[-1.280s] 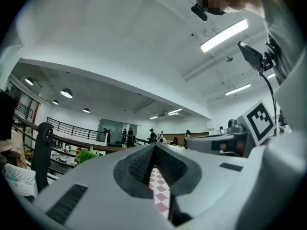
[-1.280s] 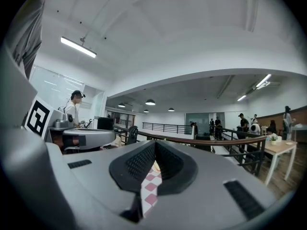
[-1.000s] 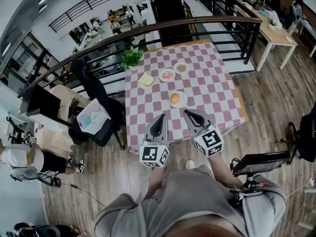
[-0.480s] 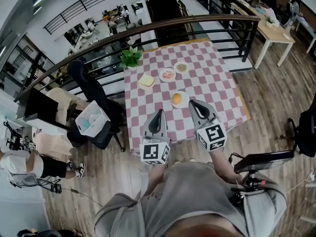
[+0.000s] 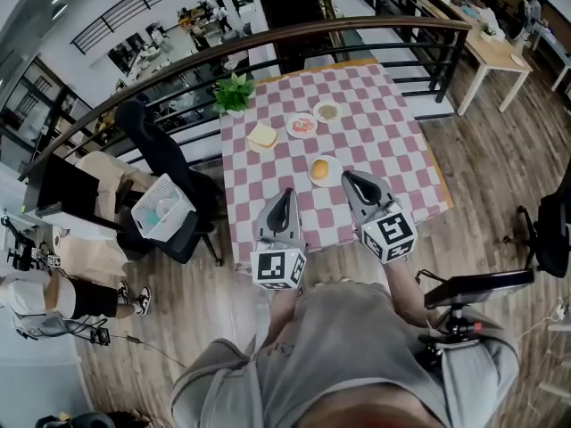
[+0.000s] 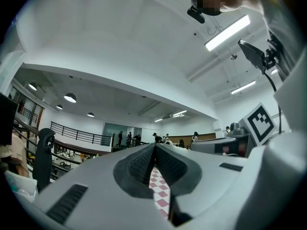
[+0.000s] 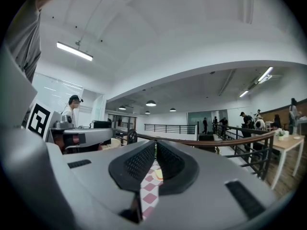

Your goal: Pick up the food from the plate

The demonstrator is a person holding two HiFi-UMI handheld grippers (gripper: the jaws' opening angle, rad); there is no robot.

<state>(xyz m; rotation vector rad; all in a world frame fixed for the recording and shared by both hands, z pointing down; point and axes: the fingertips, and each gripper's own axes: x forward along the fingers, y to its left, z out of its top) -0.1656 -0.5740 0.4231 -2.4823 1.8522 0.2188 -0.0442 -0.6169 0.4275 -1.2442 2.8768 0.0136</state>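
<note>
In the head view a round bun [image 5: 319, 168] lies on a white plate [image 5: 330, 178] near the front of the checked table [image 5: 384, 141]. Further back are a sandwich [image 5: 262, 136], a plate with red food [image 5: 302, 125] and a plate with greenish food [image 5: 328, 111]. My left gripper [image 5: 285, 205] hovers over the table's front edge, jaws together, nothing in them. My right gripper [image 5: 354, 184] is just right of the bun's plate, also shut and empty. The left gripper [image 6: 154, 150] and the right gripper [image 7: 155, 147] each show meeting pads in their own views, with a strip of checked cloth below.
A potted plant [image 5: 235, 93] stands at the table's far left corner. A curved railing [image 5: 357, 34] runs behind the table. A black chair [image 5: 161, 150] and a white basket [image 5: 162, 208] sit to the left. A pale side table [image 5: 495, 47] stands at the right.
Both grippers have moved forward over the table's front edge. The right one has come up beside the bun's plate. The jaws have stayed together.
</note>
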